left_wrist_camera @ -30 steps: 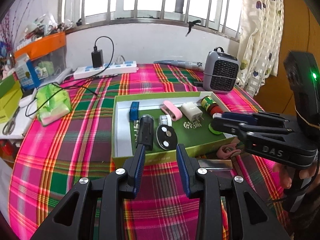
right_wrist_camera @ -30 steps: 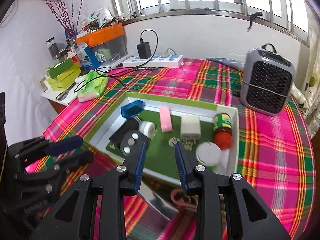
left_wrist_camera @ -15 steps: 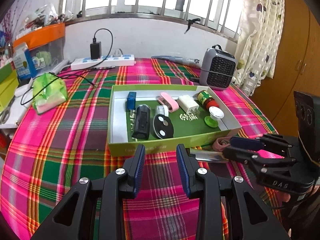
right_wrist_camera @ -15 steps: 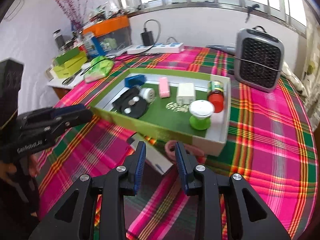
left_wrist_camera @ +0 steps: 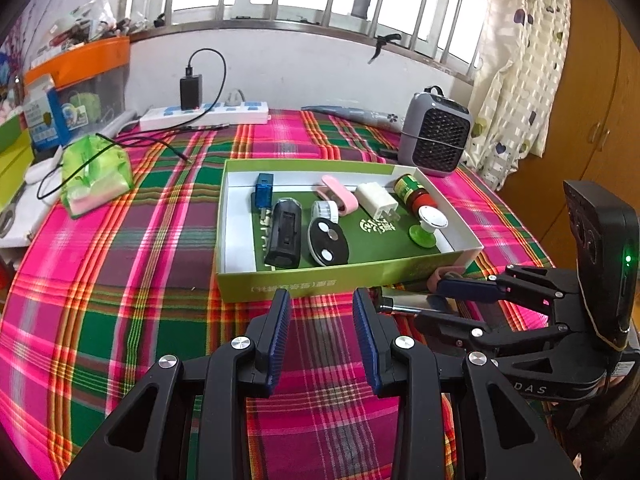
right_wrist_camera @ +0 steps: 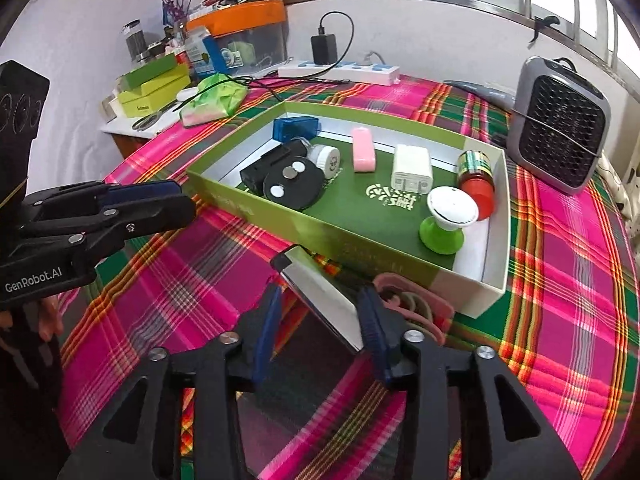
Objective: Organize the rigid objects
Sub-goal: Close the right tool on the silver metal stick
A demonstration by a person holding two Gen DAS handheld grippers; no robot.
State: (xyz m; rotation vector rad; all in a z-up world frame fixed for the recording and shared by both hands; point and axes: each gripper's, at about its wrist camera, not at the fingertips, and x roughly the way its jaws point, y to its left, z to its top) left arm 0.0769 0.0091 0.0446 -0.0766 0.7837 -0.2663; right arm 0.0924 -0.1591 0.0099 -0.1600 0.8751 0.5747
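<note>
**Box mostly filled, two items still outside**

On the plaid worktop the green box already holds a black case, round remote, white charger, red-capped jar and other small pieces. A silver flat device and a pink looped item lie just outside its near wall. The right hand-held gripper has just been widening, straddling the device without visibly pressing it. The left hand-held gripper hangs released, empty.
</note>
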